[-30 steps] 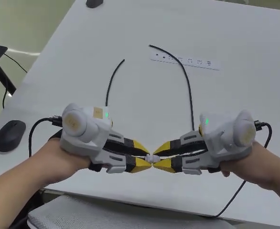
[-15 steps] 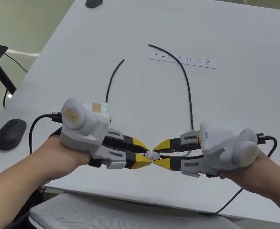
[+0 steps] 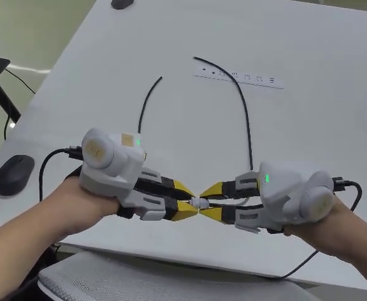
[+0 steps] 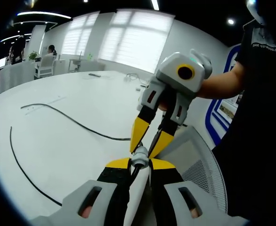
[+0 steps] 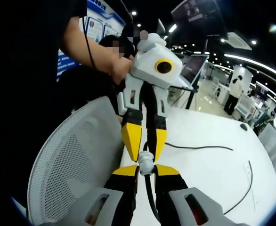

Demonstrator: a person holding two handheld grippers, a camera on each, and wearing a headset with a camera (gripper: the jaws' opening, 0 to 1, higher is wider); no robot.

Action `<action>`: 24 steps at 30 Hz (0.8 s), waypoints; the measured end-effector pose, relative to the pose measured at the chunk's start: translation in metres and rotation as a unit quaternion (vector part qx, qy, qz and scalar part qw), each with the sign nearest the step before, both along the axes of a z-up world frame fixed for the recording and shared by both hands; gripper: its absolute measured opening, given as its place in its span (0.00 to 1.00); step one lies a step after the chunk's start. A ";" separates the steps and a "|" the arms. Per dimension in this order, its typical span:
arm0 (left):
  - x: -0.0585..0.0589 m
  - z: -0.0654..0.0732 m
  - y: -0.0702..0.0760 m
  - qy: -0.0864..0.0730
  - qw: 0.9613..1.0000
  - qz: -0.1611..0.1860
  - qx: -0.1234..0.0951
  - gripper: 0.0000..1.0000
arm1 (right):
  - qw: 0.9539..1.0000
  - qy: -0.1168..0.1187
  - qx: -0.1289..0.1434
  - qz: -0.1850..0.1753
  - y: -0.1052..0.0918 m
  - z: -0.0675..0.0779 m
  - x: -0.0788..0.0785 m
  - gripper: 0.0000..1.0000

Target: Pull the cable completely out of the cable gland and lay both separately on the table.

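Observation:
A small white cable gland (image 3: 200, 204) hangs above the near edge of the white table (image 3: 309, 125), caught between the meeting tips of both grippers. My left gripper (image 3: 188, 207) comes in from the left, shut on the gland (image 4: 139, 160). My right gripper (image 3: 212, 204) faces it tip to tip, shut on the black cable (image 5: 150, 190), which runs back between its jaws. From there the cable (image 3: 247, 119) curves up across the table. In the right gripper view the gland (image 5: 146, 162) sits right at the tips.
Another black cable stretch (image 3: 147, 103) lies left of centre, passing behind my left gripper. A white power strip (image 3: 240, 78) sits at the back, a black mouse (image 3: 14, 174) at the left edge. A mesh chair (image 3: 108, 282) stands below the table's near edge.
Both grippers stay tip to tip on the gland. The right gripper has sunk slightly and rolled, and the pair sits a little lower in view.

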State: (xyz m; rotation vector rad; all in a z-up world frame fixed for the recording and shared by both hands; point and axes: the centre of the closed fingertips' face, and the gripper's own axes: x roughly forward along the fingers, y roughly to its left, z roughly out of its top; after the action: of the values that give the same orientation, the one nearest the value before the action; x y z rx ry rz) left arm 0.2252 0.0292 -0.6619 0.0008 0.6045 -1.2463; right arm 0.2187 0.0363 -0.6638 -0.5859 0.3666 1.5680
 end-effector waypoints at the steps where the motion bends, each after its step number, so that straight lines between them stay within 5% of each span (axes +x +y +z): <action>1: 0.000 0.000 0.000 0.000 1.000 0.000 0.000 0.15 | 1.000 0.005 0.002 -0.002 -0.001 0.000 0.000 0.09; 6: 0.001 0.004 -0.001 -0.009 1.000 0.000 -0.005 0.15 | 0.998 0.056 0.004 -0.024 -0.006 0.001 0.003 0.09; 12: 0.001 0.003 0.000 -0.025 1.000 -0.007 0.004 0.15 | 0.984 0.167 0.039 -0.055 -0.013 0.013 0.008 0.17; 14: 0.000 0.003 0.000 -0.030 0.999 -0.011 0.006 0.15 | 0.972 0.220 0.045 -0.064 -0.014 0.014 0.007 0.19; 16: -0.002 0.002 -0.001 -0.043 0.999 -0.020 0.011 0.15 | 0.965 0.249 0.048 -0.066 -0.015 0.013 0.010 0.19; 17: -0.003 0.001 -0.002 -0.047 0.999 -0.024 0.014 0.15 | 0.954 0.292 0.050 -0.057 -0.016 0.013 0.006 0.19; 19: -0.004 0.003 -0.003 -0.059 0.998 -0.032 0.015 0.15 | 0.938 0.338 0.054 -0.059 -0.015 0.012 0.007 0.21; 22: -0.005 0.003 -0.003 -0.067 0.997 -0.039 0.018 0.15 | 0.927 0.367 0.055 -0.053 -0.012 0.010 0.005 0.23; 24: -0.004 0.003 -0.003 -0.072 0.996 -0.040 0.020 0.15 | 0.925 0.372 0.050 -0.052 -0.010 0.006 0.006 0.22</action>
State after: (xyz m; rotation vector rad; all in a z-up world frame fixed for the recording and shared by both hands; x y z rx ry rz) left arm 0.2211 0.0266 -0.6590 0.1491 0.5085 -1.2995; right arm 0.2246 0.0264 -0.6577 0.1375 0.8641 1.6506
